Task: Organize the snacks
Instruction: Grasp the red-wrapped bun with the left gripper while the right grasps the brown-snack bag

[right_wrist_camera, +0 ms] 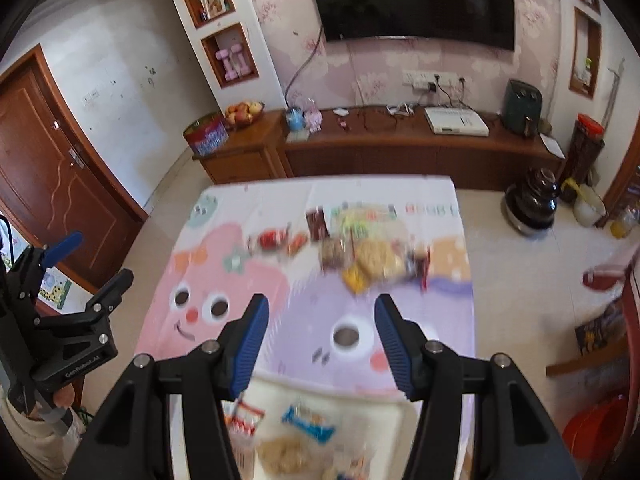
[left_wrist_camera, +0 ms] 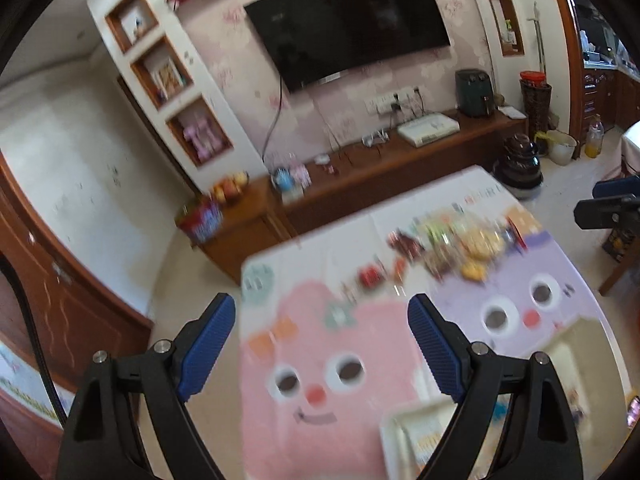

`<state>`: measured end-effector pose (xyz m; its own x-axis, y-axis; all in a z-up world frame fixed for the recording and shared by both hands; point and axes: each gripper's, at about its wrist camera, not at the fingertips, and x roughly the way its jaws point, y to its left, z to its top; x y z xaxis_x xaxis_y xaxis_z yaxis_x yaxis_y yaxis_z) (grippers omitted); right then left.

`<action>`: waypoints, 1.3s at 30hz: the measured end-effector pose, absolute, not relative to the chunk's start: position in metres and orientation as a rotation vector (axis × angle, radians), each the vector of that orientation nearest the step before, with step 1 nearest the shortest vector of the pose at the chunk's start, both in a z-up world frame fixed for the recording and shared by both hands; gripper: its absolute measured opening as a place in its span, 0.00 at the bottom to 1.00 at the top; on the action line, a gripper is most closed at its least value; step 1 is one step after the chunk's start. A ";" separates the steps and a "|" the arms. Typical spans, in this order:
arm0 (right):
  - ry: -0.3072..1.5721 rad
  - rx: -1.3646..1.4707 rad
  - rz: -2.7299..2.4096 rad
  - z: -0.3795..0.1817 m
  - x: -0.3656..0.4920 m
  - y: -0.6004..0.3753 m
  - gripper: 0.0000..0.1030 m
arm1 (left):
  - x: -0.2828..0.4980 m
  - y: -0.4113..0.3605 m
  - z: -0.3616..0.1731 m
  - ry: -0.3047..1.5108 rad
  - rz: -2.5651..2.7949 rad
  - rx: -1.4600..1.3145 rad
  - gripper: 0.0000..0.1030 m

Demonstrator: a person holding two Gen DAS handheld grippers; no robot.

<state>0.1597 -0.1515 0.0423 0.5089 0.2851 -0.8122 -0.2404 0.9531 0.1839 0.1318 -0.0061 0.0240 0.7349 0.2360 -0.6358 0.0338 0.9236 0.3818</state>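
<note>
A pile of loose snack packets [right_wrist_camera: 368, 252] lies on the far part of a table covered with a pink and purple cartoon cloth [right_wrist_camera: 248, 280]; it also shows blurred in the left wrist view [left_wrist_camera: 452, 244]. A white tray [right_wrist_camera: 400, 412] at the near edge holds several snack packets; its corner shows in the left wrist view [left_wrist_camera: 404, 424]. My right gripper [right_wrist_camera: 320, 312] is open and empty, high above the table between tray and pile. My left gripper [left_wrist_camera: 322, 312] is open and empty above the table's left side. The left gripper also shows in the right wrist view [right_wrist_camera: 86, 262].
A wooden TV cabinet [right_wrist_camera: 400, 152] stands beyond the table with a fruit bowl [right_wrist_camera: 243, 113], a tin [right_wrist_camera: 206, 136], a white box [right_wrist_camera: 456, 121] and an air fryer [right_wrist_camera: 523, 102]. A dark cooker pot [right_wrist_camera: 530, 200] sits on the floor right. A wooden door [right_wrist_camera: 52, 176] is left.
</note>
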 end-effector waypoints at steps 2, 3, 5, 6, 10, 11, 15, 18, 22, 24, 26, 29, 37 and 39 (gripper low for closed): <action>0.985 0.052 0.315 0.047 0.181 -0.150 0.54 | 0.156 -0.006 0.034 0.719 0.112 0.411 0.85; 0.988 0.054 0.314 0.049 0.198 -0.148 0.54 | 0.168 -0.006 0.036 0.718 0.100 0.417 0.85; 1.006 0.065 0.316 0.045 0.223 -0.144 0.54 | 0.188 -0.009 0.037 0.726 0.076 0.434 0.85; 1.020 0.065 0.318 0.041 0.236 -0.142 0.54 | 0.202 -0.010 0.035 0.733 0.061 0.456 0.85; 1.093 0.071 0.320 0.009 0.280 -0.133 0.54 | 0.254 -0.013 0.007 0.772 0.035 0.551 0.85; 1.121 0.083 0.327 -0.004 0.290 -0.131 0.54 | 0.266 -0.012 -0.004 0.788 0.036 0.569 0.85; 1.228 0.083 0.343 -0.064 0.320 -0.120 0.54 | 0.309 -0.007 -0.056 0.910 0.005 0.603 0.85; 1.315 0.082 0.343 -0.113 0.334 -0.111 0.54 | 0.336 -0.002 -0.102 1.016 -0.012 0.639 0.85; 1.377 0.068 0.331 -0.156 0.344 -0.101 0.54 | 0.360 0.001 -0.152 1.116 -0.027 0.659 0.85; 1.398 0.071 0.322 -0.172 0.349 -0.098 0.54 | 0.365 0.000 -0.170 1.146 -0.038 0.672 0.85; 1.412 0.081 0.335 -0.183 0.353 -0.096 0.54 | 0.368 -0.002 -0.184 1.170 -0.049 0.686 0.85; 1.422 0.087 0.362 -0.195 0.357 -0.090 0.54 | 0.372 -0.004 -0.205 1.197 -0.076 0.714 0.85; 1.447 0.073 0.392 -0.218 0.355 -0.079 0.43 | 0.382 -0.003 -0.231 1.229 -0.110 0.706 0.85; 1.443 0.090 0.397 -0.218 0.352 -0.080 0.40 | 0.385 -0.003 -0.234 1.237 -0.123 0.690 0.85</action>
<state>0.3522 -0.0803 -0.2180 0.0751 0.3176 -0.9452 -0.2103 0.9316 0.2964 0.3855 -0.0030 -0.2344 0.3495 0.2742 -0.8959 0.4448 0.7930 0.4162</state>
